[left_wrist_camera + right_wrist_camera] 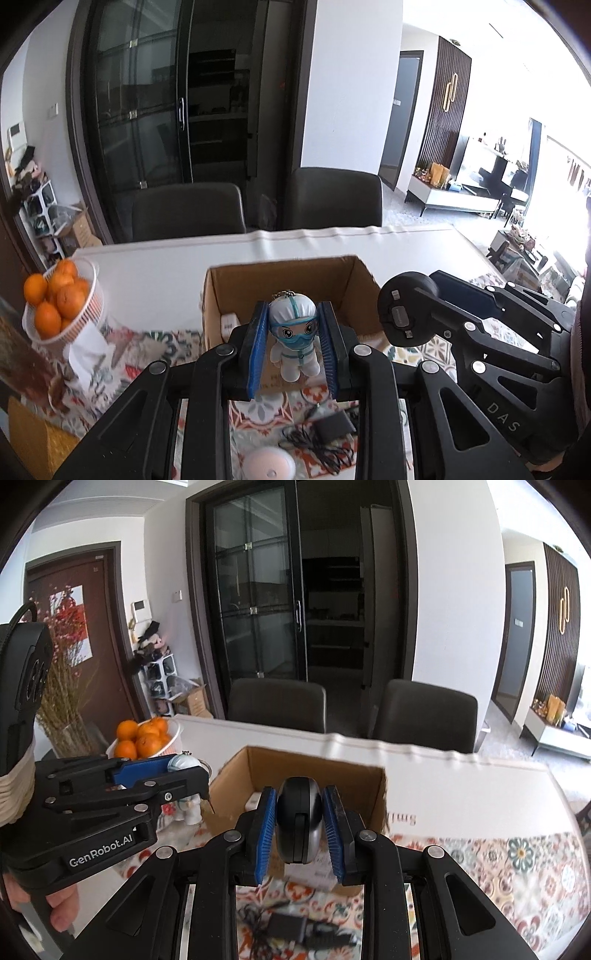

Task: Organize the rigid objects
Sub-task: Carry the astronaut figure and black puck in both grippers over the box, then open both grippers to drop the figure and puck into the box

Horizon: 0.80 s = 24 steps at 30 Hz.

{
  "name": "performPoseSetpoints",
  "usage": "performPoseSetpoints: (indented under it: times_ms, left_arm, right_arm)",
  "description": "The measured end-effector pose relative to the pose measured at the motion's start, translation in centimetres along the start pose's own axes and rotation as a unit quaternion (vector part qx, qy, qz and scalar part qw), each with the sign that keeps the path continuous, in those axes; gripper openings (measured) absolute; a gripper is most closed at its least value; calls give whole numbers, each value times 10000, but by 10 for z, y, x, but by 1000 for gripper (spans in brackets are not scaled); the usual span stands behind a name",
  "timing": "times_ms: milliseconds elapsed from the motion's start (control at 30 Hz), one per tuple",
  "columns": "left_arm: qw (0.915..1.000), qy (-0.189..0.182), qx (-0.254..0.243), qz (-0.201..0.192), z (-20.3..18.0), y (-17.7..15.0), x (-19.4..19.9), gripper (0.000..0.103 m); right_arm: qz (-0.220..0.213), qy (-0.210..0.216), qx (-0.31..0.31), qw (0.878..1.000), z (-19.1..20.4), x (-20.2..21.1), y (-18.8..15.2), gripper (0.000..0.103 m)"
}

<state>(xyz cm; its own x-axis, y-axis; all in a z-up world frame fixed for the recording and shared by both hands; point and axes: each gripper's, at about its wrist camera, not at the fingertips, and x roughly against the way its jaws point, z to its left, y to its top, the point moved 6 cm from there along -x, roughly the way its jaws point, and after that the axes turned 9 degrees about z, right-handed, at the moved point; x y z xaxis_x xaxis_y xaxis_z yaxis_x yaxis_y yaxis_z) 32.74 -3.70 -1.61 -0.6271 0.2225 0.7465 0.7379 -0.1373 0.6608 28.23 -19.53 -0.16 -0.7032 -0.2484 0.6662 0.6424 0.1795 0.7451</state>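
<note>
My left gripper (293, 336) is shut on a small white-and-blue medic figurine (294, 338) with a keyring, held above the near edge of an open cardboard box (236, 284). My right gripper (301, 821) is shut on a round black-and-grey device (299, 823), held above the same box (351, 779). The right gripper with the black device (404, 314) shows at the right in the left wrist view. The left gripper with the figurine (183, 766) shows at the left in the right wrist view. A white item (229, 325) lies inside the box.
A white basket of oranges (61, 304) stands at the left on the patterned tablecloth (517, 864). A black charger with a tangled cable (328, 432) and a round white object (269, 463) lie near the front. Two dark chairs (188, 214) stand behind the table.
</note>
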Motion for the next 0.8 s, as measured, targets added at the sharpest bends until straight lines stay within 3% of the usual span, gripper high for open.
performPoseSetpoints:
  times_ms: [367, 800]
  left_arm:
    - [9994, 47, -259, 206, 0, 33, -39, 27]
    - [9954, 71, -172, 942, 9, 28, -106, 27]
  right_arm:
    - [68, -99, 130, 9998, -11, -31, 29, 26]
    - [772, 19, -83, 9970, -31, -95, 20, 27]
